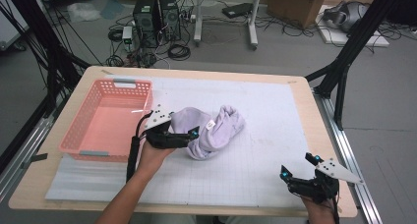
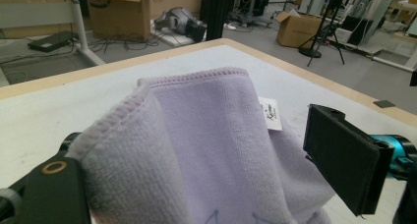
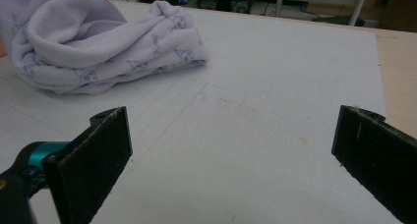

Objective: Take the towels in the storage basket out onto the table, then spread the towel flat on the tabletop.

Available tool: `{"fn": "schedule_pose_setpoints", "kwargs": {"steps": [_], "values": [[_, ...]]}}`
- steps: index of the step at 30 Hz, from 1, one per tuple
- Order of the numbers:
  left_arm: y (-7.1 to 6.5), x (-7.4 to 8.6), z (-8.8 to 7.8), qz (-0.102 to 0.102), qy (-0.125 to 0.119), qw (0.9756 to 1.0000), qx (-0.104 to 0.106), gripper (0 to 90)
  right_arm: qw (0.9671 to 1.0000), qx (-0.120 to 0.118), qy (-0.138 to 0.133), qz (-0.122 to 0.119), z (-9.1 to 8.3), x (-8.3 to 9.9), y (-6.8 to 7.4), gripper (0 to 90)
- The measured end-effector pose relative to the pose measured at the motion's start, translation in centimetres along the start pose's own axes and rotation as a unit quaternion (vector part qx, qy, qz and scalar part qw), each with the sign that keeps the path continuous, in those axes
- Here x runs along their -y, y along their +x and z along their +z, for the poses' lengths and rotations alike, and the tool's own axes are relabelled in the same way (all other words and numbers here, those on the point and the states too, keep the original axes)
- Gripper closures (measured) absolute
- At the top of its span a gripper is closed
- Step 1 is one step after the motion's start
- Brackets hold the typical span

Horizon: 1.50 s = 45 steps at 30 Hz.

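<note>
The high view takes in the whole table (image 1: 300,94), its white mat (image 1: 255,135), a pink basket (image 1: 105,118) at the left, a lilac towel (image 1: 214,128) bunched near the middle, and both grippers; beyond the far edge the floor carries cables, two computer towers (image 1: 157,17) and cardboard boxes (image 1: 295,5).

The left gripper view brings the towel (image 2: 206,150) close: a stitched hem runs over its top, a small white label (image 2: 270,113) hangs at its right side, and faint blue prints show near the bottom; none of that detail reads from above. The right gripper view shows the towel (image 3: 103,52) from low down as a rolled heap with printed figures, and bare, faintly stained mat in front of it.

The basket sits just left of the towel, near the left edge; to the towel's right the mat lies open as far as the right edge, and the near strip between the two hands is open too.

The left gripper (image 1: 189,134) is at the towel's left end, between basket and towel; its jaws stand wide apart with the cloth between them, draped against the left jaw and clear of the right pad, so nothing is clamped. The right gripper (image 1: 299,167) sits at the near right corner, well apart from the towel; its jaws stand wide apart over bare mat with nothing between them.
</note>
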State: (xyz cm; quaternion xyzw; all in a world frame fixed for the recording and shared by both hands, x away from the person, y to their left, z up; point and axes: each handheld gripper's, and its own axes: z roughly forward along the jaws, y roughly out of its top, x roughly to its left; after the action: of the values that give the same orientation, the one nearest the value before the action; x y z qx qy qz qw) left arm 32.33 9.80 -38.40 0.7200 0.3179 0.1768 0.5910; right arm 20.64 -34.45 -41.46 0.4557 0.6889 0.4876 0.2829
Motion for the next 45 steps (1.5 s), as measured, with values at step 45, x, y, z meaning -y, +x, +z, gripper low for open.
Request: {"fn": "schedule_pose_setpoints", "kwargs": {"steps": [45], "values": [[0.6,3.8,-1.3,-0.025,0.038,0.9989,-0.009,21.1,0.9902,-0.072,0.090,-0.079,5.6,-0.8,1.5,1.2]]}}
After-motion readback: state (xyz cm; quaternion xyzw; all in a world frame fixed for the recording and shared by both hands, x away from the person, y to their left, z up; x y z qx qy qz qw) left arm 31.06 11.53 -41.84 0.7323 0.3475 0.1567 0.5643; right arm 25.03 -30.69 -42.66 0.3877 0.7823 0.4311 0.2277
